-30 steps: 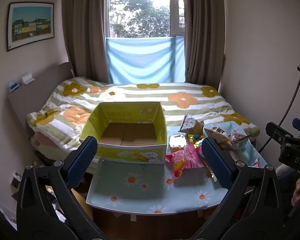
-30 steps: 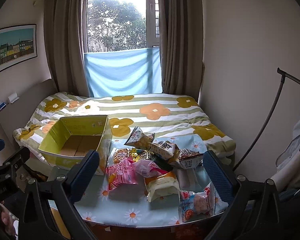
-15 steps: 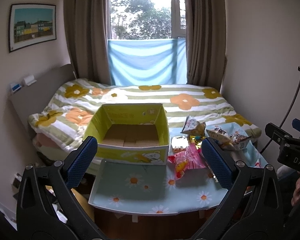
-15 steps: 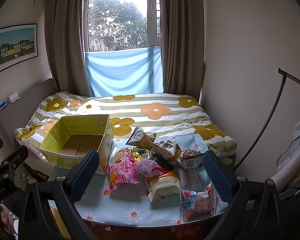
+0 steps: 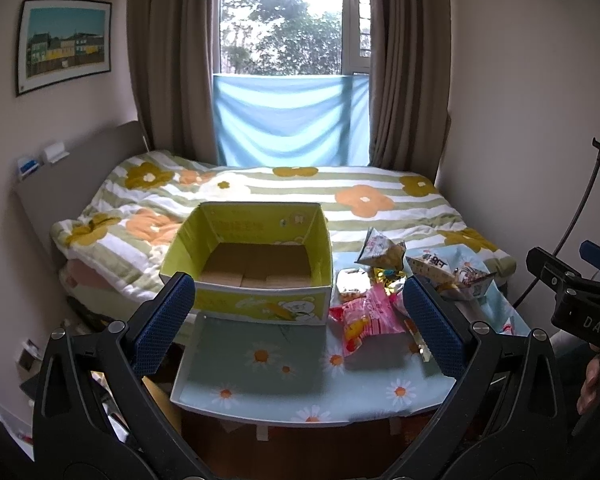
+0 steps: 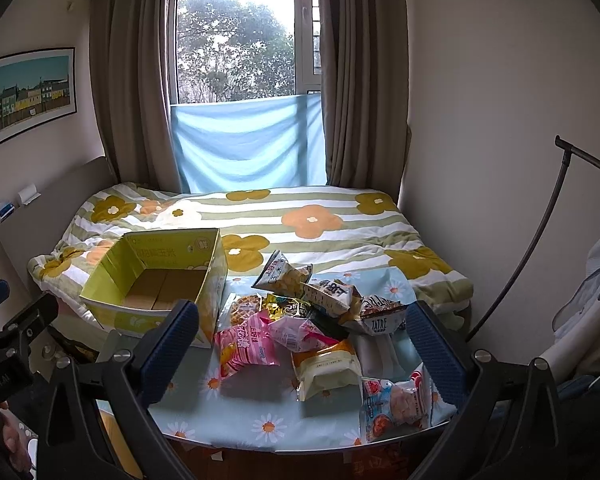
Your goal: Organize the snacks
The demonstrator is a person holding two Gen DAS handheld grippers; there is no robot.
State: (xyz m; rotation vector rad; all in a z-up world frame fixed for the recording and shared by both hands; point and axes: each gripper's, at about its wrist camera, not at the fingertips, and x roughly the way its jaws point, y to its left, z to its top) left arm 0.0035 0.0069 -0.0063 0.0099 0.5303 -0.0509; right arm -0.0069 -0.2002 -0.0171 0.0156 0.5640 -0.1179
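Note:
An open yellow-green cardboard box (image 5: 256,264) (image 6: 156,276) stands empty at the table's far left. Right of it lies a heap of snack packets: a pink bag (image 6: 244,346) (image 5: 366,316), a cream bread pack (image 6: 326,366), a blue-and-white packet (image 6: 394,402) at the near right edge, and several foil bags (image 6: 328,292) behind. My left gripper (image 5: 298,320) hovers open in front of the box, holding nothing. My right gripper (image 6: 302,350) hangs open over the near side of the heap, also holding nothing.
The table wears a pale blue daisy cloth (image 5: 260,364) (image 6: 240,412) and butts against a bed with a flowered quilt (image 6: 300,224). Walls close in on both sides. A curved black stand (image 6: 540,232) rises at the right. The other gripper's body (image 5: 576,292) shows at the left wrist view's right edge.
Both views have shifted slightly, the left gripper drifting a little left and back. Box and snacks lie as before, and both grippers stay open.

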